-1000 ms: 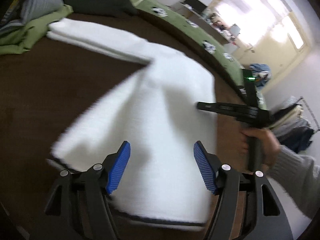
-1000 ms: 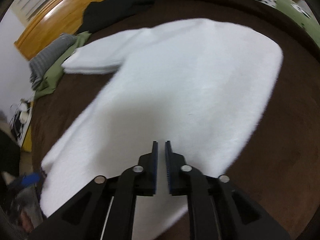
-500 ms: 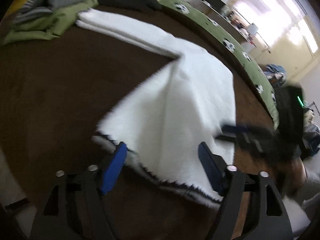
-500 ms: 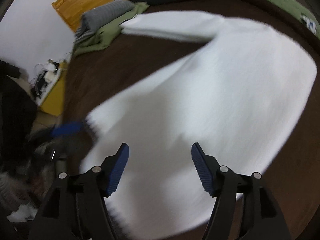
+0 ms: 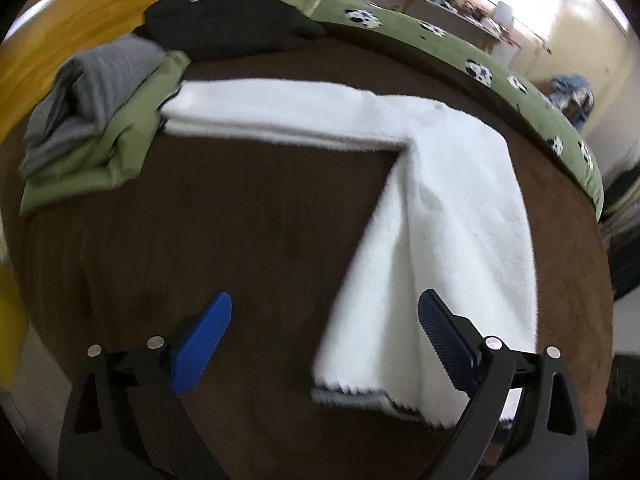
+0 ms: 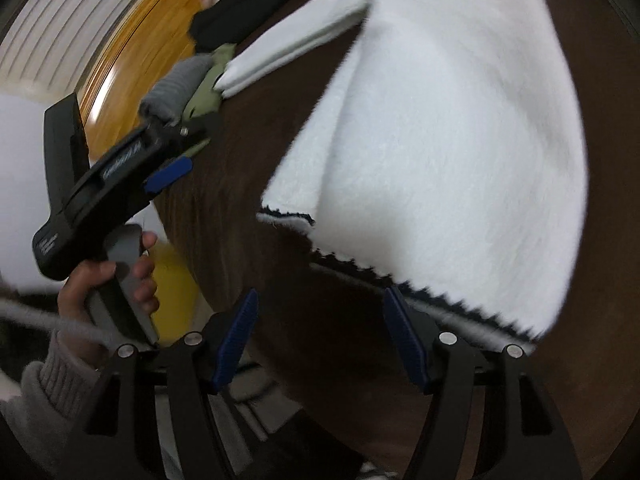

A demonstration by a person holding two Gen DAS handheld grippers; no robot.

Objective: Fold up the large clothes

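- White sweater (image 5: 452, 216) lies on the brown bed (image 5: 240, 220), body folded lengthwise, one sleeve (image 5: 276, 110) stretched sideways.
- Left claw (image 5: 324, 340) has just been opening; right claw (image 6: 324, 340) gapes; both empty.
- Left to do: sleeve, cross-folds.

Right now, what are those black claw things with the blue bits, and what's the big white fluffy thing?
Those are two hand-held grabbers, not a robot. A person holds one in each hand, and a little camera on each looks along its jaws. One picture comes from the left gripper, the other from the right gripper. In the right one you can see the person's left hand holding the other grabber. The white fluffy thing is a sweater with a dark zigzag hem, spread on a brown blanket on a bed. One sleeve sticks out sideways. Folded grey clothes and a black garment lie behind. Both jaws have just been opening; nothing is held.
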